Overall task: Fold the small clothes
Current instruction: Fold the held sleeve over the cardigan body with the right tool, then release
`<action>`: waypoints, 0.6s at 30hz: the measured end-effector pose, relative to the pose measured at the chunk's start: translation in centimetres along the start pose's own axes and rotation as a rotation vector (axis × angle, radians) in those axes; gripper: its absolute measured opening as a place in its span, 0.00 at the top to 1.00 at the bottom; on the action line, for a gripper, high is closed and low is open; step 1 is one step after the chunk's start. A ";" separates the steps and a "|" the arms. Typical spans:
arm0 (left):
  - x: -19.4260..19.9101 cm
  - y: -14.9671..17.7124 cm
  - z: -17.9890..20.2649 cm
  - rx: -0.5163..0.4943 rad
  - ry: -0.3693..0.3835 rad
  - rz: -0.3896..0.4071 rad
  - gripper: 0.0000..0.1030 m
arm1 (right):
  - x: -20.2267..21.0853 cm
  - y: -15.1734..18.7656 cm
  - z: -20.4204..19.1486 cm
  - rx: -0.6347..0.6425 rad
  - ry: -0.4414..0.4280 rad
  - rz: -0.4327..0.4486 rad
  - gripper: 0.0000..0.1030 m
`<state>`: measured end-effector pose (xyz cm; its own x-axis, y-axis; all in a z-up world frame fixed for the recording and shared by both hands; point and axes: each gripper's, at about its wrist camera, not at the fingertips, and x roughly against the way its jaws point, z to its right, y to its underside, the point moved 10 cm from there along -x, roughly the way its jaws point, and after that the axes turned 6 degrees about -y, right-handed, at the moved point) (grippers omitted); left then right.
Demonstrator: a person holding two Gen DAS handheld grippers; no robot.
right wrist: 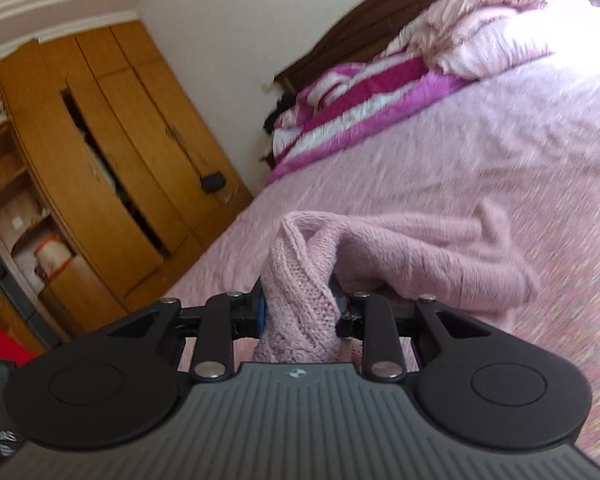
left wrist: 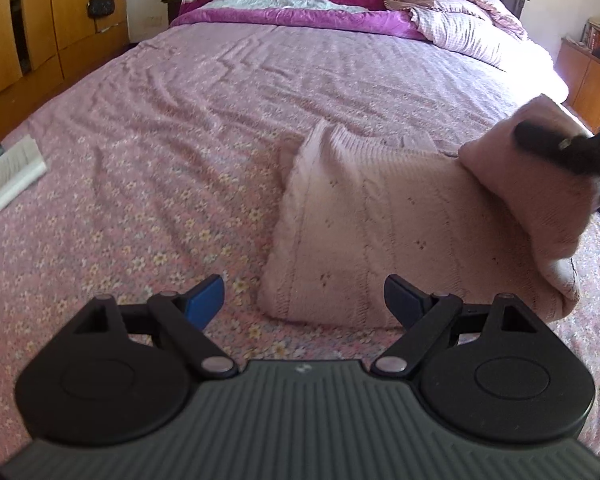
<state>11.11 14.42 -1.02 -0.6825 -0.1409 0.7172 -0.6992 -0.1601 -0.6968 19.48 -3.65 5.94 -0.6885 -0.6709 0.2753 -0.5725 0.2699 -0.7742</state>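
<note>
A bedroom, midday light: one pale pink knitted sweater (left wrist: pixel 384 236) lies partly folded on the floral pink sheet of the bed (left wrist: pixel 172 128), toward its right side and near the foot. The left claw (left wrist: pixel 303 300) hangs low over the sheet just short of the sweater's near edge, held level and pointing up the bed, its two blue-padded fingers (left wrist: pixel 206 300) spread wide with nothing between them. The right claw (right wrist: pixel 300 312) is tilted hard to one side, so the room leans in its camera; its two fingers are pressed onto a bunched, cable-knit fold of the sweater (right wrist: pixel 300 304), pinching it and holding that part raised off the sheet while the rest of the garment trails down onto the bed. From the left camera the right claw (left wrist: pixel 556 148) shows as a dark, blurred shape at the sweater's lifted right corner. At the head of the bed sit two heaps of bedding: one magenta-and-white striped quilt (left wrist: pixel 300 0) and one pale pink checked quilt (left wrist: pixel 460 20). One wooden wardrobe (right wrist: pixel 112 152) lines the wall to the left, a small black purse (left wrist: pixel 100 7) hanging on it.
</note>
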 end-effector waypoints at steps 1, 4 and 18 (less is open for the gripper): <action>-0.1 0.1 -0.2 0.004 -0.003 -0.001 0.14 | -0.7 0.8 0.0 -0.004 0.000 -0.024 0.71; 0.0 0.2 -1.0 0.022 -0.017 0.009 0.14 | -2.3 3.1 0.5 -0.035 -0.001 -0.091 0.66; 0.8 -0.6 -1.4 0.061 0.013 0.048 0.14 | -0.1 5.2 -0.9 -0.065 -0.039 -0.110 0.44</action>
<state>10.69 15.78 -0.11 -0.7178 -0.1368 0.6826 -0.6516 -0.2132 -0.7279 16.16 -1.52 2.42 -0.6028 -0.7252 0.3328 -0.6720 0.2365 -0.7018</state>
